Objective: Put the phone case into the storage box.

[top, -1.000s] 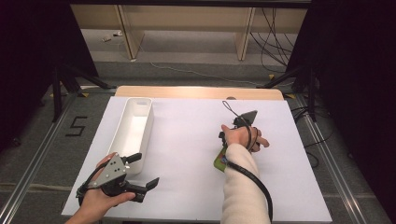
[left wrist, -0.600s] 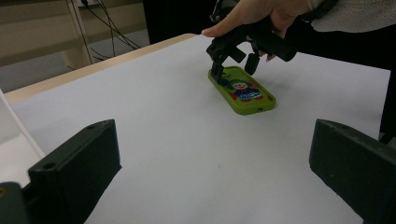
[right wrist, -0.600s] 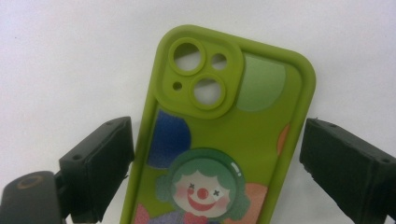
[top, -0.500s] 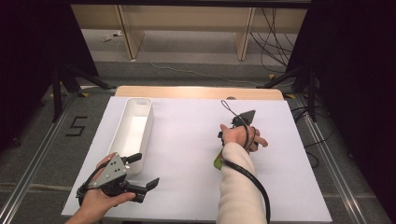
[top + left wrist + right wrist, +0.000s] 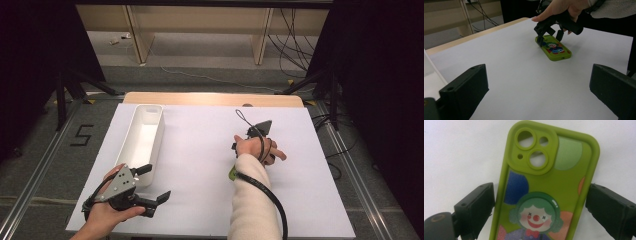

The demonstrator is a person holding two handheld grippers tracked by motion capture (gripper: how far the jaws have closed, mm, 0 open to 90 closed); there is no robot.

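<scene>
White paper covers the worktop (image 5: 200,165), with a bare wooden strip along its far edge and dark floor, cables and shelf legs beyond. A long white tray (image 5: 144,142) lies on the left part of the sheet.

On the right side, the right tool (image 5: 550,33) is held pointing down over a green phone case (image 5: 546,187) that lies flat on the paper, printed side up. Its jaws stand spread wide, one on each long side of the case. In the right gripper view a thin gap shows between each pad and the case edge, so the pads straddle the case without clearly pressing on it.

Near the front left corner, the left tool (image 5: 150,187) is held low and level, pointing to the right across the sheet. Its jaws are wide apart with nothing between them.

From the high view the case is little more than a green sliver (image 5: 233,173) beside the person's right forearm. The left gripper view shows the whole case lying flat, well apart from the left tool, with the right hand (image 5: 560,8) above it. The right gripper view gives the detail: a clown with green hair and a red nose, and the camera cut-outs at the far end.
</scene>
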